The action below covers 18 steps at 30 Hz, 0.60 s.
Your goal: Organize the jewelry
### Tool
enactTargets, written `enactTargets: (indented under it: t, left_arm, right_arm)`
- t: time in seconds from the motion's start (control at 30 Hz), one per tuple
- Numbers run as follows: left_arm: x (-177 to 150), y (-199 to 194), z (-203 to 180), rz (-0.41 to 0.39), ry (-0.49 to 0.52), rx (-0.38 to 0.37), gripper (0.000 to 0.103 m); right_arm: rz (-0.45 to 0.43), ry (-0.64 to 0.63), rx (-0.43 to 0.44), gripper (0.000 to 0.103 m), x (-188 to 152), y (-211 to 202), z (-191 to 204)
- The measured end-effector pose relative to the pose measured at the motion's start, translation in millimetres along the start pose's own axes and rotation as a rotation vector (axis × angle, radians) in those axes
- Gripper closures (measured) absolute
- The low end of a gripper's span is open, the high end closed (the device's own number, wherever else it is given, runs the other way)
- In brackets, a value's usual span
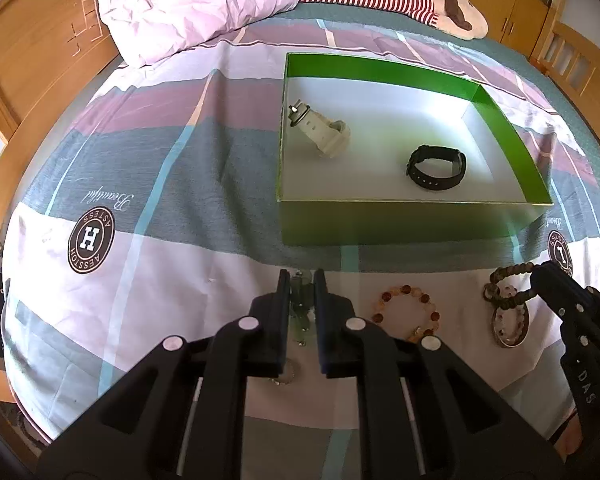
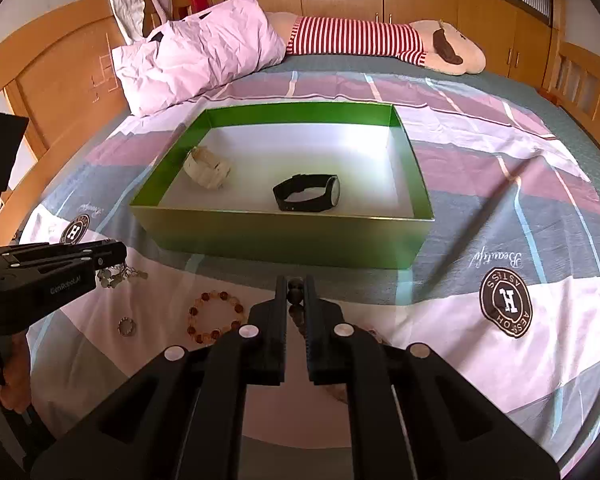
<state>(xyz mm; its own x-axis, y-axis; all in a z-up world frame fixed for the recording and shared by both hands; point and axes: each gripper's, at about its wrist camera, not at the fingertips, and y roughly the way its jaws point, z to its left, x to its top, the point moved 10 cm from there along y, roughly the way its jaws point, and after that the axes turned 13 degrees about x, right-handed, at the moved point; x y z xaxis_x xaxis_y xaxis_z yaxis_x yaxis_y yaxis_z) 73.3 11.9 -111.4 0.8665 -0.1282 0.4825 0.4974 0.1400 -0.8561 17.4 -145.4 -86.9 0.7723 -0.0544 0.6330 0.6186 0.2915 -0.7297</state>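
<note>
A green box (image 1: 412,216) with a white floor stands on the bed and holds a white watch (image 1: 320,128) and a black watch (image 1: 436,166). My left gripper (image 1: 302,274) is shut on a pale green bead piece (image 1: 302,304) just above the sheet, near the box's front wall. In the right wrist view it hangs from the left gripper (image 2: 118,256) as the green beads (image 2: 116,276). My right gripper (image 2: 295,280) is shut on a dark brown bead bracelet (image 2: 295,294), which dangles from the right gripper (image 1: 538,278) as a loop (image 1: 508,276).
On the sheet lie an amber bead bracelet (image 1: 406,312), a pale bead bracelet (image 1: 508,330) and a small ring (image 2: 126,326). Behind the box are a pink pillow (image 2: 196,56) and a striped plush toy (image 2: 380,40). Wooden bed rails ring the mattress.
</note>
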Motion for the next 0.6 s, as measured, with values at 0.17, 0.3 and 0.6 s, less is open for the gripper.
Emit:
enactTargets:
  t: [0.17,0.3,0.6]
  left_arm:
    - [0.3,-0.2,1.9,-0.004,-0.001,0.005,0.092]
    - [1.5,-2.8,3.0,-0.016,-0.001,0.013,0.092]
    - [2.7,-5.8,2.8,-0.028,0.006,0.024,0.092]
  right_arm:
    - [0.004,0.000,0.000,0.096,-2.0,1.4,1.2]
    - [-0.004,0.001,-0.001,0.096,-1.0,0.1,1.5]
    - [-0.004,0.004,-0.005,0.096,-1.2,-0.5,1.6]
